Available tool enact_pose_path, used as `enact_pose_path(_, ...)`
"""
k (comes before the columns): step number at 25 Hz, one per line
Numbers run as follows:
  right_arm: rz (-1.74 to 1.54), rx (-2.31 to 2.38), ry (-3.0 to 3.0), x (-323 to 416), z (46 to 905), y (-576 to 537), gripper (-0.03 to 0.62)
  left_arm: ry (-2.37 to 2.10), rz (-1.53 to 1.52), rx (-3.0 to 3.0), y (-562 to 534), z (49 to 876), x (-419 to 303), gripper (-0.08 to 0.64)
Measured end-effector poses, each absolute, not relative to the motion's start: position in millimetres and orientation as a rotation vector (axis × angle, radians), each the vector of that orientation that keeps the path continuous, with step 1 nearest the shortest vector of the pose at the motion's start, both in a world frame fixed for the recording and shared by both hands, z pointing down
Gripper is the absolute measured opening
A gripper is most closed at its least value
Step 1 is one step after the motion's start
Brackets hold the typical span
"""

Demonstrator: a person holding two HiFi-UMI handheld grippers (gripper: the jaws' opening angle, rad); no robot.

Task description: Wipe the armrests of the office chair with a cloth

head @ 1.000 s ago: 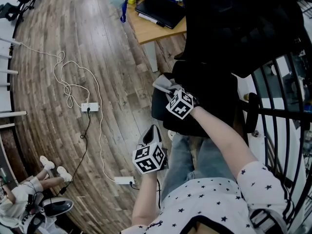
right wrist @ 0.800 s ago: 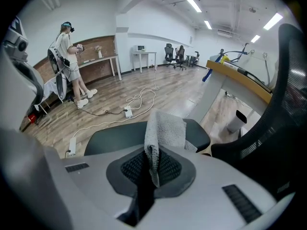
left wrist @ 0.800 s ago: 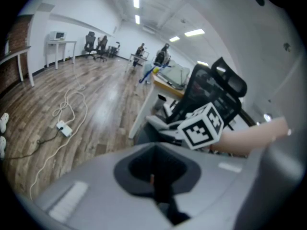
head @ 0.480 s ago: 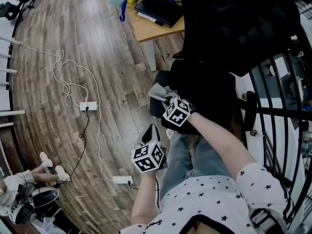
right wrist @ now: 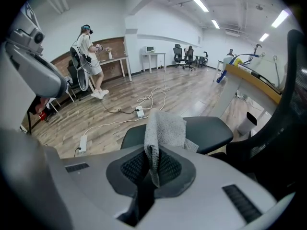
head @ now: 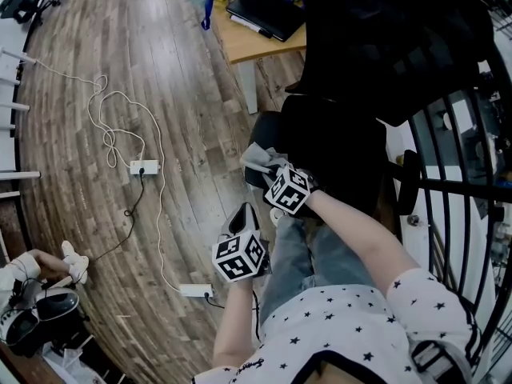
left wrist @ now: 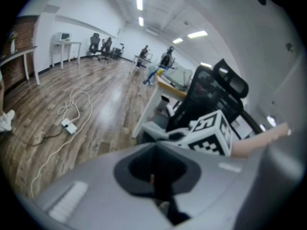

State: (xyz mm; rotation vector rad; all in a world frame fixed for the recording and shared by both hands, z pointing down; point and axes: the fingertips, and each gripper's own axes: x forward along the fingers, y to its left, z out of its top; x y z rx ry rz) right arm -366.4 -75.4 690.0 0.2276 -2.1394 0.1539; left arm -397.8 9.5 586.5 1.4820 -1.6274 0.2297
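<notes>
Cloth (right wrist: 165, 128) clamped in right gripper (right wrist: 153, 163) above armrest (right wrist: 211, 131), left gripper (left wrist: 154, 174) closed, nearer body.

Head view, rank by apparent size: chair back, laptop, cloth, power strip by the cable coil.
1. chair back
2. laptop
3. cloth, partly hidden
4. power strip
Cloth is nearer the camera, so 3/4 is unsure.

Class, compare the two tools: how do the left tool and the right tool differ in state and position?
The right tool is shut on a grey cloth; the left tool is shut on nothing. The right tool sits at the armrest; the left tool hangs over the wooden floor, apart from it. Both carry a marker cube.
</notes>
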Motion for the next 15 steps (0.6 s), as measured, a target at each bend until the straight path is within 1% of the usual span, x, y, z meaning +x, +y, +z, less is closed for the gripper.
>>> enact_pose_path(15, 0.188, 0.152, -2.175, -365, 687, -38, 0.026, -1.628, 0.236, 1.453, 16, 593, -386, 0.008)
